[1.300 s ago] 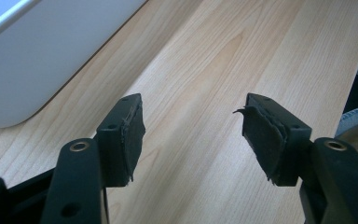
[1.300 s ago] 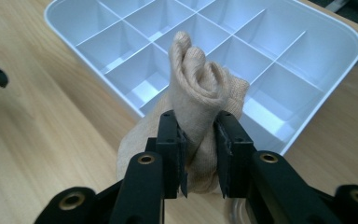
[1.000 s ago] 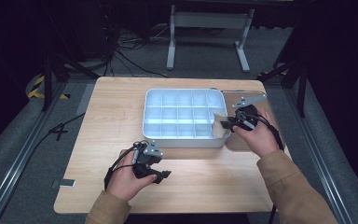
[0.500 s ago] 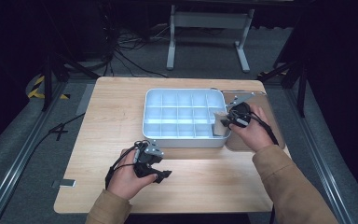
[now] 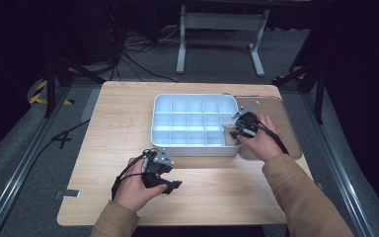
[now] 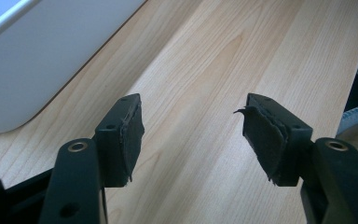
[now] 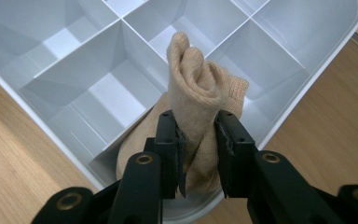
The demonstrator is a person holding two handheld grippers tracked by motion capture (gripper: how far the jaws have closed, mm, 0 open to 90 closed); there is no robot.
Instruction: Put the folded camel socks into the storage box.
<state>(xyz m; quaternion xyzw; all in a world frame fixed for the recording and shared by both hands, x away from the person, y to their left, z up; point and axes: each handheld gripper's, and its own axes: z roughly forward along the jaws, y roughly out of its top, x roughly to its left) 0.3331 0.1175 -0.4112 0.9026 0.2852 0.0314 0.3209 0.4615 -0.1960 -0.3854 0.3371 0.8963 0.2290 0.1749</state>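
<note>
A white divided tray point(image 5: 158, 129) point(image 7: 312, 79) sits mid-table. My right gripper point(image 5: 233, 134) point(image 7: 199, 135) is shut on a rolled beige sock point(image 7: 193, 100) point(image 5: 231, 138), held over the tray's near right corner compartment, with its lower end down in that compartment. My left gripper point(image 5: 170, 186) point(image 6: 191, 133) rests on the bare wood in front of the tray, open, with nothing between its jaws. The tray's rounded corner point(image 6: 32, 60) lies to the upper left in the left gripper view.
The wooden table point(image 5: 128, 108) has free room left of and in front of the tray. A flat brownish sheet point(image 5: 291, 128) lies on the table right of the tray. Cables and a metal stand point(image 5: 217, 29) are on the floor beyond.
My right gripper has shifted left and slightly nearer, bringing the sock over the tray's near right corner. The left gripper has stayed put.
</note>
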